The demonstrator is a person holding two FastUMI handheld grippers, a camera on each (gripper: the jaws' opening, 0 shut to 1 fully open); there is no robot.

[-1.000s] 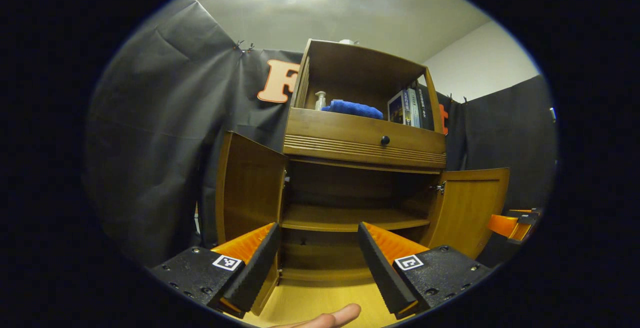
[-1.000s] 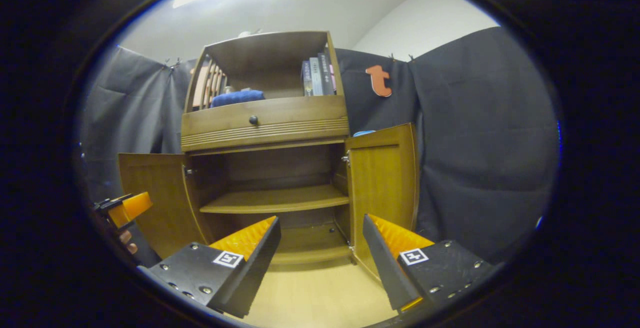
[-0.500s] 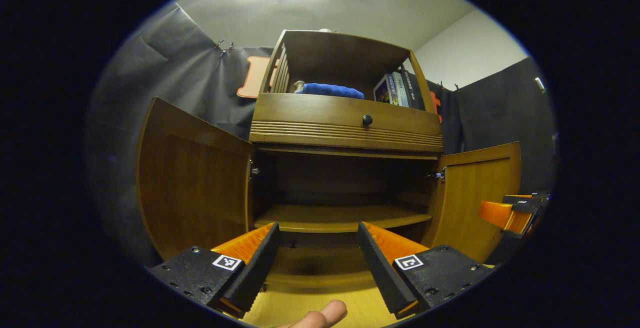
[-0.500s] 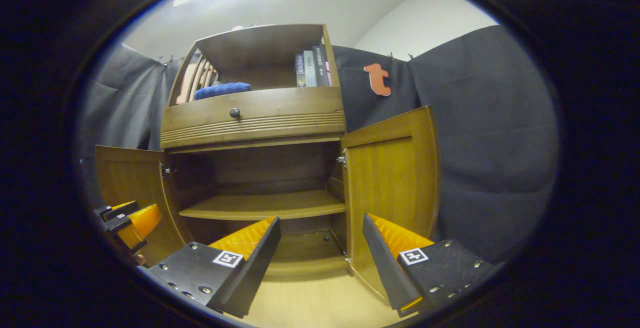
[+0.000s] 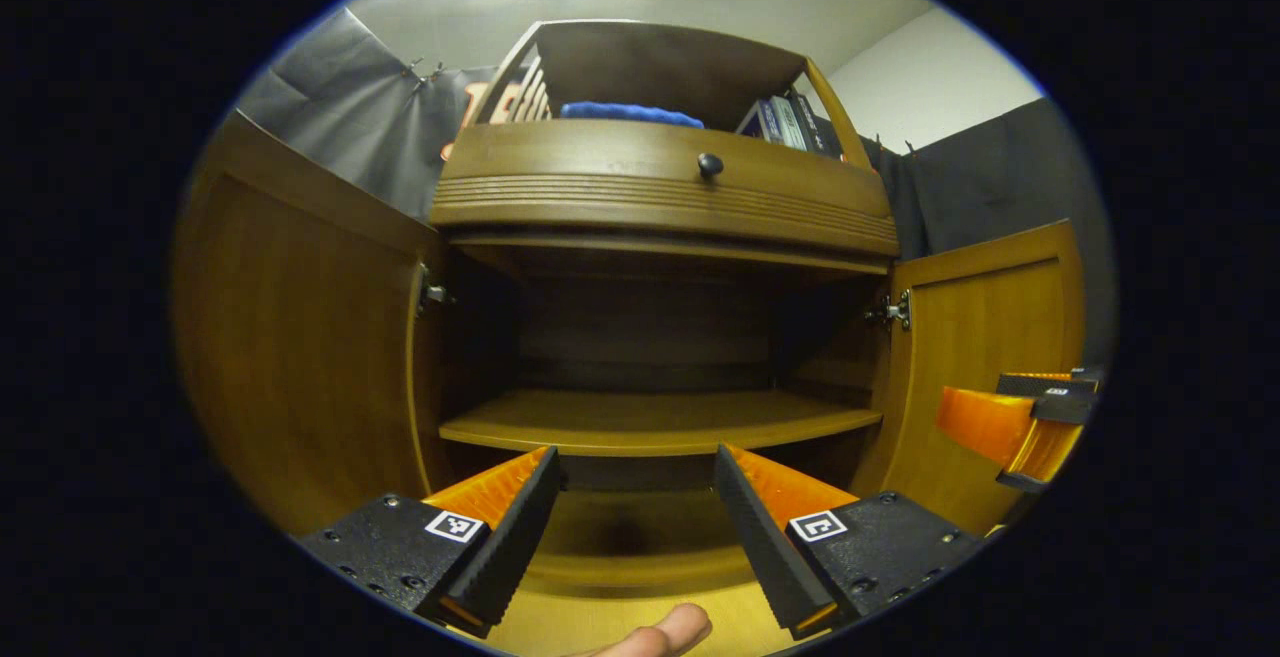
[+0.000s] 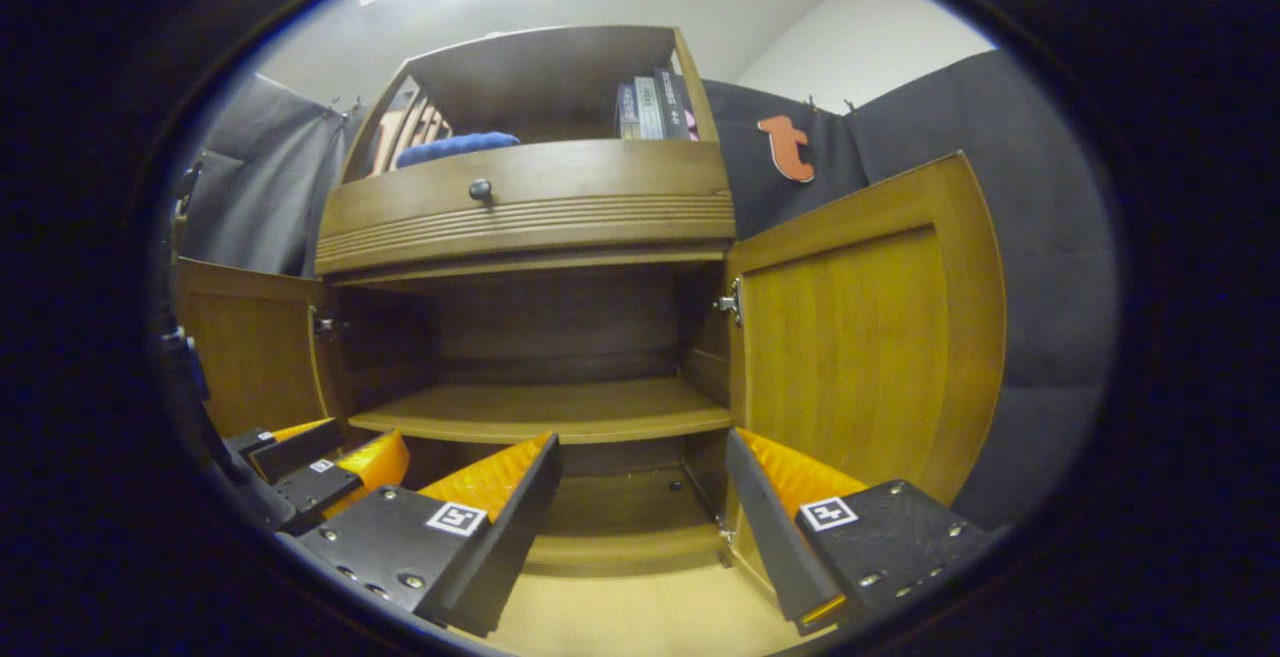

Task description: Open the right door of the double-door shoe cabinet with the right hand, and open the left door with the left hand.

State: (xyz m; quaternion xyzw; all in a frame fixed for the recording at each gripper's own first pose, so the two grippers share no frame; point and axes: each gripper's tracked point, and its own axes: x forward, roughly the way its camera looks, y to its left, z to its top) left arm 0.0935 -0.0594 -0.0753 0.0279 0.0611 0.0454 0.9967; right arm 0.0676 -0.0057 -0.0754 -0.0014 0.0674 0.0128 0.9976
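Shoe cabinet (image 5: 660, 197) is wood with a smooth, faintly glossy brown varnish; my left door (image 5: 300, 337) and right door (image 6: 850, 337) show visible grain, hung on small shiny metal hinges (image 5: 893, 311), and the drawer knob (image 5: 709, 164) looks dark and smooth. Floor (image 6: 640, 617) in front is pale, smooth wood-look board. On the top shelf lies a soft blue cloth (image 5: 617, 113), matt, beside books (image 6: 655, 107) with glossy paper spines; my left gripper (image 5: 635, 497) has ridged, matt pads (image 5: 505, 537).

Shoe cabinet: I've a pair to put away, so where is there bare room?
The middle shelf between the open left door and right door is bare, as is the compartment floor beneath. The top shelf is crowded: blue towel, books.
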